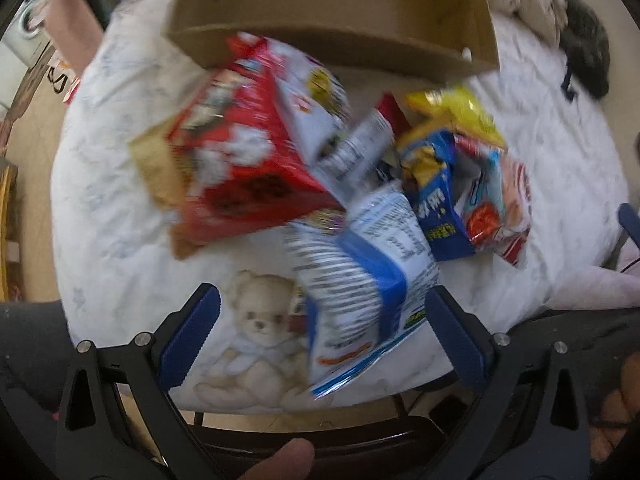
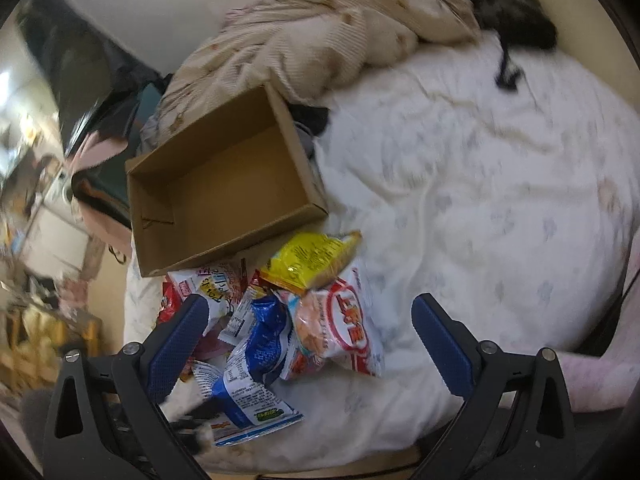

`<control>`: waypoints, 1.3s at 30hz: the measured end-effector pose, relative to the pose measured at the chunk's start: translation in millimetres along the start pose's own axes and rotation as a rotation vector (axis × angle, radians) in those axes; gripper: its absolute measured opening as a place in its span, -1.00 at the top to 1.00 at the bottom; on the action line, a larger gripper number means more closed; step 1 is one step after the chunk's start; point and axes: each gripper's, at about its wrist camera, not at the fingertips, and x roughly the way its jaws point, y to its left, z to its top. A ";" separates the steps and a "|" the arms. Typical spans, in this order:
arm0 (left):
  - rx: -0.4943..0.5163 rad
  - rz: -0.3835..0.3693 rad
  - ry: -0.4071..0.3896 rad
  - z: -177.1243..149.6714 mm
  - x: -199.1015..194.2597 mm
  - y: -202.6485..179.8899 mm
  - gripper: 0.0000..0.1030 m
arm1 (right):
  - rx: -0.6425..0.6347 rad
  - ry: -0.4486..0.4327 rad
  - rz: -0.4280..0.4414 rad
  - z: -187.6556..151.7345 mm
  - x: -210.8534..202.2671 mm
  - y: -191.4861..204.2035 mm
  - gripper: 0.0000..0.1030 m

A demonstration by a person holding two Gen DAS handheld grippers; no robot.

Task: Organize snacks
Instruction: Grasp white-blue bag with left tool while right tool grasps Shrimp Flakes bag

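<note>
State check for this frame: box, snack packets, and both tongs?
cardboard box: open-topped, empty, on the bed
snack packets: loose pile beside the box, none inside
blue-and-white packet: lying nearest, ungripped
left tongs: open, holding nothing
right tongs: open, holding nothing

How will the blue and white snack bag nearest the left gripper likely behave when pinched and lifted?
The blue and white snack bag looks like thin, crinkled film, so it will probably flex and sag. Its glossy surface may slip. It seems light, lying loosely by the pile, below the cardboard box.
</note>
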 end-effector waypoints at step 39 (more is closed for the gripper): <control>0.128 -0.061 -0.180 0.3 -100.7 46.0 0.01 | 0.003 0.344 -0.205 -13.0 108.9 -0.5 -1.00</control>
